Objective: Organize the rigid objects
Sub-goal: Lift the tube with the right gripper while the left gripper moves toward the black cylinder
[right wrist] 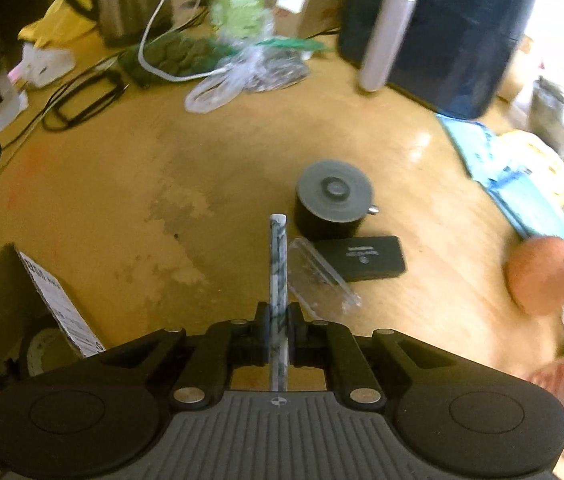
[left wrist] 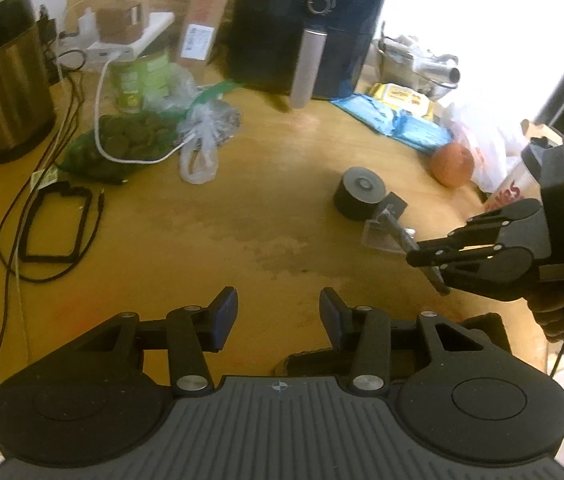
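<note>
Fingers of the right gripper (right wrist: 277, 322) are closed on a marbled pen (right wrist: 278, 264), which runs straight up the centre of the right wrist frame, its tip stopping just left of a dark round canister (right wrist: 332, 208); beside the pen to the right lies a clear plastic case (right wrist: 322, 276), tilted, and just past it a flat black case (right wrist: 362, 258) rests on the wooden bench (right wrist: 161, 208), touching or nearly touching the canister's base; an orange (right wrist: 542, 276) sits at the right of that frame, well apart from the pen; an open cardboard box (right wrist: 13, 320) stands at the lower left. Fingers of the left gripper (left wrist: 277, 316) stand apart with nothing between them, low in the centre of the left wrist frame over bare bench; from that view the right gripper enters at the right edge, the pen slanting through its fingers; a black air fryer (left wrist: 306, 20) stands at the top and a steel kettle (left wrist: 5, 92) at the upper left.
</note>
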`<state>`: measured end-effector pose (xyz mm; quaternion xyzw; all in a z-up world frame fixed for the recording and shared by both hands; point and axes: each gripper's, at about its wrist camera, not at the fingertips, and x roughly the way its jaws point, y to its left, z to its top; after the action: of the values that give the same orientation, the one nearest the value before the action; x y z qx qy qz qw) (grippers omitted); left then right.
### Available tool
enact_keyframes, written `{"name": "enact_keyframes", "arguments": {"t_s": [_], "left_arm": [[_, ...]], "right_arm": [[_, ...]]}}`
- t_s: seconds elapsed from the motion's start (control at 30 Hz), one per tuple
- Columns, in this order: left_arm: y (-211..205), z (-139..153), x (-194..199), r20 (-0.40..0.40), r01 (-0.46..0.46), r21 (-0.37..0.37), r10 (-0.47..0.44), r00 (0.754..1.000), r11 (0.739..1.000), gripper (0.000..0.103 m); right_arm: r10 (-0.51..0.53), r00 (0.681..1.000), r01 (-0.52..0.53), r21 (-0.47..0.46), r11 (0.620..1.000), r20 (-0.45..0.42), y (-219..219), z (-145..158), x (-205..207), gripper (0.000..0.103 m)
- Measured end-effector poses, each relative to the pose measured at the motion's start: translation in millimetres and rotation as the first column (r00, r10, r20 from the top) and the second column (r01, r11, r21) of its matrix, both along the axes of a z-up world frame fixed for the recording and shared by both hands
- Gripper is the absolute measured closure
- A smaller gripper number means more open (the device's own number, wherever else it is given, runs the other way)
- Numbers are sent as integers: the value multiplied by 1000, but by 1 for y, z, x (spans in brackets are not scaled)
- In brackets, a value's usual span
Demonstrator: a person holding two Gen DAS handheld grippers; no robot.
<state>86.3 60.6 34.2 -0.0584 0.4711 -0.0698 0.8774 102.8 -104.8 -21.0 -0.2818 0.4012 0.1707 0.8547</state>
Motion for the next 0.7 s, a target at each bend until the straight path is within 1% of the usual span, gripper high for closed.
{"name": "enact_keyframes", "arguments": {"t_s": [0.13, 0.5, 0.7], "left_arm": [[-8, 1, 6, 7, 31, 6, -31, 999, 1000, 58], [-33, 7, 25, 36, 110, 12, -110, 993, 994, 58], [-46, 9, 33, 42, 145, 20, -146, 988, 989, 58]], "right_arm": [[-49, 998, 48, 48, 998, 28, -9, 9, -9, 92], [-143, 985, 128, 152, 980, 93, -30, 39, -34, 92], [-230, 963, 200, 197, 960, 143, -41, 53, -47, 92]]}}
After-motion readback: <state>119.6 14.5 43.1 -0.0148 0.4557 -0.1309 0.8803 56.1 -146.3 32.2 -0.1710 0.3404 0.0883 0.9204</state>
